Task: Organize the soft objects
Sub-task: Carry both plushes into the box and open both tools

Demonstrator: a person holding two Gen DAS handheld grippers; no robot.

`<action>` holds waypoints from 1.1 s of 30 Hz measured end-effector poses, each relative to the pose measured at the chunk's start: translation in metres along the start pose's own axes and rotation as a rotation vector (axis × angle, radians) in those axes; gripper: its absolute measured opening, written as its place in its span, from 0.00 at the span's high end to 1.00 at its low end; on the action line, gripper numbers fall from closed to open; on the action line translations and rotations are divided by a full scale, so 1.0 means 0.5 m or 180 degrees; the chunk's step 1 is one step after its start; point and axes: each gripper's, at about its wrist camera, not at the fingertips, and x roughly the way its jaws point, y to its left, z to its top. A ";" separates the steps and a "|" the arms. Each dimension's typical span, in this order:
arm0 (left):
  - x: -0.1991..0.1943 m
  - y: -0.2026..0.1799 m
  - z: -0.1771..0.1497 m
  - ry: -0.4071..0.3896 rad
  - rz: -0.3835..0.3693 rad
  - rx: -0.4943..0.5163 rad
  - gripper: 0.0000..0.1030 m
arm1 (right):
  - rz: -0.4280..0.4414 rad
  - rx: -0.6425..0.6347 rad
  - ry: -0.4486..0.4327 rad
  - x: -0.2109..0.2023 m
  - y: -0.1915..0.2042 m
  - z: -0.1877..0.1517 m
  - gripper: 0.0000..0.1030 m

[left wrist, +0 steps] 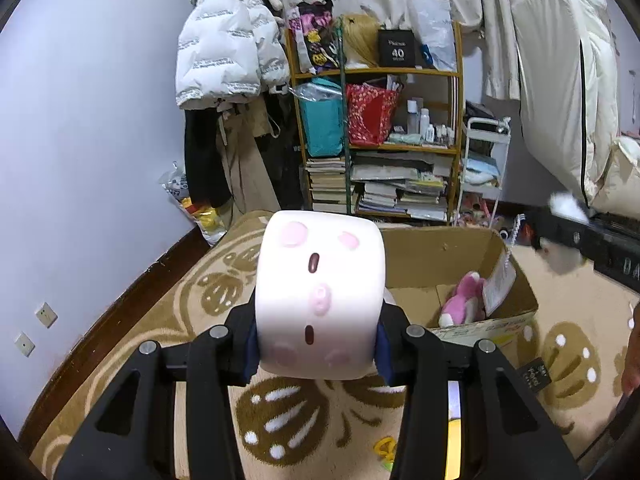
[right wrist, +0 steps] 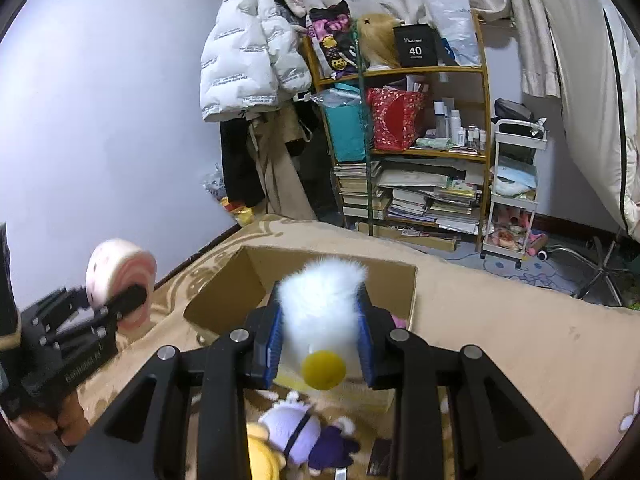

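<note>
The cardboard box (right wrist: 224, 300) sits open on the patterned carpet (left wrist: 168, 320), a pink plush (left wrist: 464, 300) inside; above its near edge the left gripper (left wrist: 316, 346) pinches a white marshmallow cushion (left wrist: 320, 292). The right gripper (right wrist: 320, 342) clamps a fluffy white duck toy (right wrist: 320, 308) over the box; a purple plush (right wrist: 304, 436) lies below on the carpet.

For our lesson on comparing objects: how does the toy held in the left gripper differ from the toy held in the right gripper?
The marshmallow-face toy in the left gripper is smooth, pale pink and drum-shaped; the fluffy white toy in the right gripper is furry and rounded. The first shows pink blush spots and dark eyes, the second a yellow bill. Both are soft, gripped from both sides, near the cardboard box.
</note>
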 end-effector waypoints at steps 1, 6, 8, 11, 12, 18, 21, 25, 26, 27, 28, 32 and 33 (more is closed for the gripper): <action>0.007 -0.002 0.000 0.0018 -0.0007 0.0008 0.58 | -0.0010 -0.0006 -0.0004 0.005 -0.002 0.004 0.68; 0.054 -0.024 0.014 0.0080 -0.0041 0.0109 0.58 | -0.0030 -0.0082 0.0002 0.038 -0.014 0.019 0.68; 0.071 -0.035 0.018 0.0116 -0.0107 0.0158 0.58 | -0.0042 -0.0110 0.0014 0.050 -0.019 0.018 0.68; 0.095 -0.050 0.028 0.0166 -0.0201 0.0196 0.58 | -0.0037 -0.0115 0.0053 0.069 -0.032 0.007 0.68; 0.102 -0.053 0.028 0.0181 -0.0237 0.0200 0.58 | -0.0026 -0.0098 0.0068 0.076 -0.038 0.002 0.68; 0.150 -0.068 0.018 0.0354 -0.0315 0.0267 0.57 | 0.0002 0.0038 0.0187 0.111 -0.065 -0.020 0.68; 0.174 -0.070 0.013 0.0491 -0.0372 0.0227 0.56 | 0.0021 0.0077 0.0245 0.126 -0.071 -0.030 0.67; 0.193 -0.072 0.013 0.0623 -0.0403 0.0177 0.53 | 0.0055 0.0112 0.0316 0.139 -0.074 -0.042 0.67; 0.194 -0.073 0.013 0.0633 -0.0405 0.0183 0.53 | 0.0056 0.0106 0.0334 0.141 -0.073 -0.044 0.67; 0.195 -0.073 0.011 0.0635 -0.0385 0.0193 0.50 | 0.0050 0.0097 0.0344 0.142 -0.072 -0.046 0.67; 0.194 -0.071 0.010 0.0619 -0.0363 0.0193 0.46 | 0.0056 0.0093 0.0355 0.143 -0.071 -0.047 0.67; 0.194 -0.062 0.010 0.0626 -0.0364 0.0142 0.38 | 0.0065 0.0085 0.0373 0.141 -0.068 -0.049 0.67; 0.194 -0.060 0.009 0.0637 -0.0364 0.0111 0.32 | 0.0062 0.0078 0.0379 0.140 -0.066 -0.050 0.66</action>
